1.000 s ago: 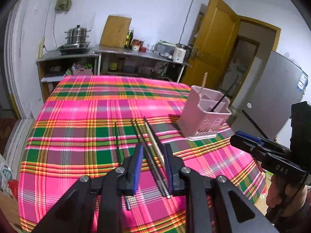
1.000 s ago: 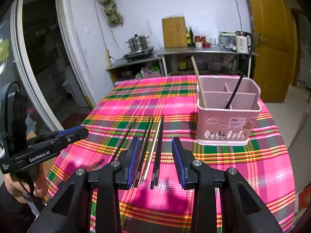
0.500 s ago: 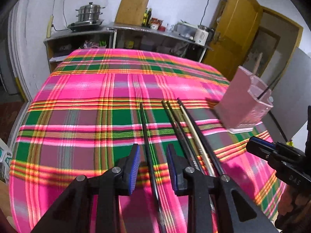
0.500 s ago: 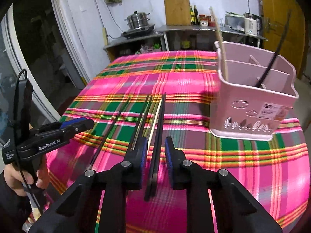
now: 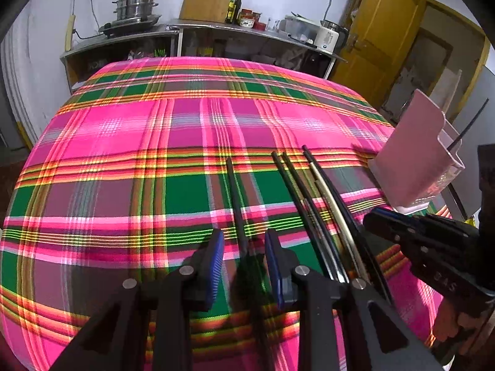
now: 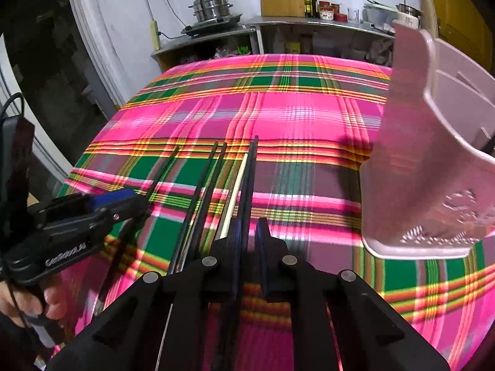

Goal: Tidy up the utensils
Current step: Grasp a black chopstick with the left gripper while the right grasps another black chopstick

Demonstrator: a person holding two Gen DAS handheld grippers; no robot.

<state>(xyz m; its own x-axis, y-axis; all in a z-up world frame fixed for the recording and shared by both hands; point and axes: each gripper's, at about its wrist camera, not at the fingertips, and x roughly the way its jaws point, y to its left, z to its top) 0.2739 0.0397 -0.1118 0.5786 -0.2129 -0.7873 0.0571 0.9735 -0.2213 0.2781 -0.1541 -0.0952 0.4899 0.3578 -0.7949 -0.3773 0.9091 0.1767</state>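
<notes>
Several chopsticks lie side by side on the pink plaid tablecloth (image 5: 123, 160). In the left wrist view, my left gripper (image 5: 244, 247) stands low over the leftmost black chopstick (image 5: 235, 191); the stick runs between its blue pads, with a gap on both sides. In the right wrist view, my right gripper (image 6: 247, 235) is closing its jaws around the rightmost black chopstick (image 6: 251, 173), with a thin gap still showing. A pale chopstick (image 6: 236, 185) lies just left of it. The pink divided holder (image 6: 417, 154) stands upright at the right, and a black stick (image 5: 470, 120) leans in it.
Two more black chopsticks (image 6: 207, 185) lie between the two grippers. A hand (image 6: 24, 303) holds the left gripper's handle. Behind the table is a counter (image 5: 216, 27) with a steel pot (image 5: 136, 3), a cutting board, bottles and a kettle. A yellow door (image 5: 380, 31) is at the back right.
Both grippers have come down close to the cloth. The left one shifted onto the lone left chopstick. The right jaws narrowed from wide apart to nearly touching the rightmost black chopstick.
</notes>
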